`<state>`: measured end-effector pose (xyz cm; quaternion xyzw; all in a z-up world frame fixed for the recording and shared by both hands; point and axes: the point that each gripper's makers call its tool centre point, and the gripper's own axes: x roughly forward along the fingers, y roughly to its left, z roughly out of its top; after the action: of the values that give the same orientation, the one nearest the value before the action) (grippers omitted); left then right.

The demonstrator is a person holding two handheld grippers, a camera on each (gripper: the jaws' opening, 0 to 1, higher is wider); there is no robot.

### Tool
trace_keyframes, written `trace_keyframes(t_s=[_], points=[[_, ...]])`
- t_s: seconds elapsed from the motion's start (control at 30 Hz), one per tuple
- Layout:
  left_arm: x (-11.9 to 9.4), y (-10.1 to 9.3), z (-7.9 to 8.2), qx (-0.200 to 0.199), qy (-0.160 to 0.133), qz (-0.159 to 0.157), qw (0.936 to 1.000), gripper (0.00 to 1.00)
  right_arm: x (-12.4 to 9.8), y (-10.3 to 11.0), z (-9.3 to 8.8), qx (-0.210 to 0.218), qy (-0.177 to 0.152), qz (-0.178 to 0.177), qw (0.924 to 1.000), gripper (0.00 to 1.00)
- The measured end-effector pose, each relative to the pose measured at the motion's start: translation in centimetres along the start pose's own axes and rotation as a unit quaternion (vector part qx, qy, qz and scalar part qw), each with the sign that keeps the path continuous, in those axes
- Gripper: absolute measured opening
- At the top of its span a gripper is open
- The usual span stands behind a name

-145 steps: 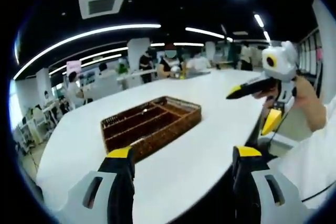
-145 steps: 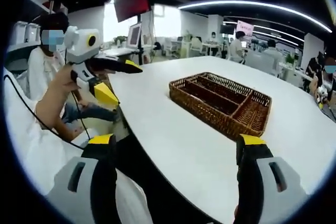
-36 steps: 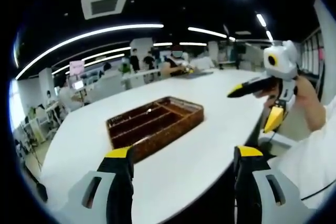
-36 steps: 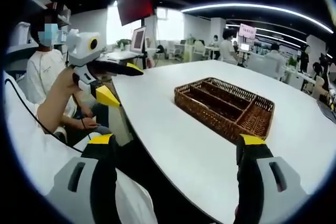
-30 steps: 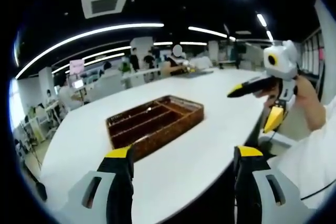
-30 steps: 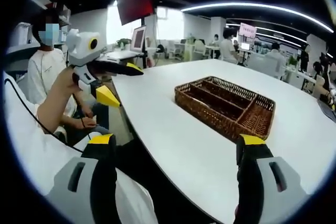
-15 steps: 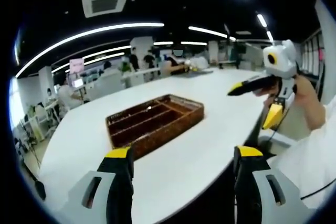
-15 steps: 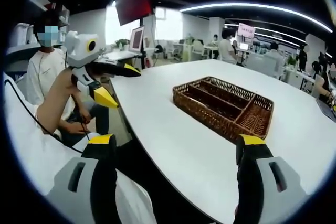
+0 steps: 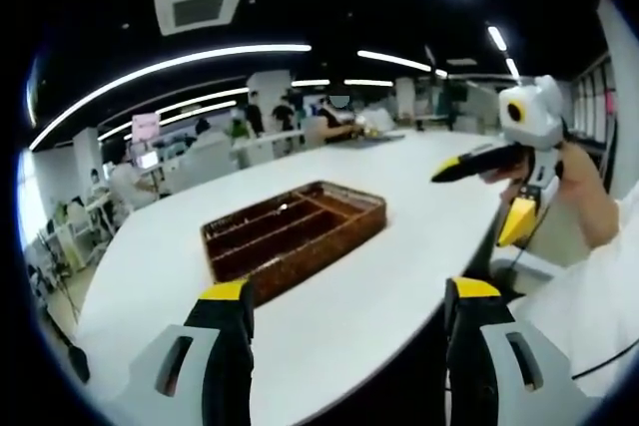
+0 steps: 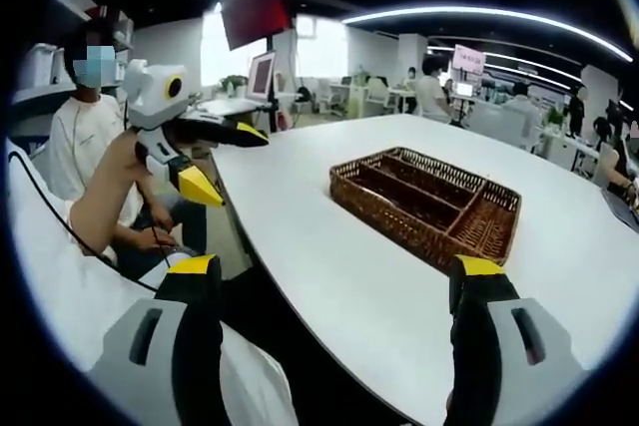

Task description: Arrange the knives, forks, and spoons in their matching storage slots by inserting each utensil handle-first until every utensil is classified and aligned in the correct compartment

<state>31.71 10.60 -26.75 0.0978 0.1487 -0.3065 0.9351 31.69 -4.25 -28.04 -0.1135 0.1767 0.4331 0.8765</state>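
Observation:
A brown wicker tray [image 9: 300, 261] with several long compartments lies on the white table [image 9: 379, 286]; its contents are too small to make out. My left gripper [image 9: 349, 296] hovers open over the table's near edge, nothing between its yellow-tipped jaws. In the left gripper view the right gripper [image 9: 474, 205] is held up at the right, jaws apart. The right gripper view has the same tray [image 10: 399, 226] ahead and to the right on the table [image 10: 329, 246]. My right gripper [image 10: 334, 271] is open and empty, and the left gripper [image 10: 240, 167] is raised at the left.
The table's curved edge [image 10: 250, 246] runs close in front of both grippers. A seated person [image 10: 85, 137] is at the left in the right gripper view. Other people and desks [image 9: 250, 137] stand far behind the table.
Only slight sway of both views. The tray stays put and both grippers remain open and raised.

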Motion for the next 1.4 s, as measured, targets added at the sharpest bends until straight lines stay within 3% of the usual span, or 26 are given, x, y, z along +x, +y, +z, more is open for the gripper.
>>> trace_keyframes(t_s=[1.4], points=[[-0.49,0.21,0.21,0.001,-0.006,0.003,1.0000,0.79,0.43,0.58,-0.14,0.000,0.002,0.003,1.0000,0.98]])
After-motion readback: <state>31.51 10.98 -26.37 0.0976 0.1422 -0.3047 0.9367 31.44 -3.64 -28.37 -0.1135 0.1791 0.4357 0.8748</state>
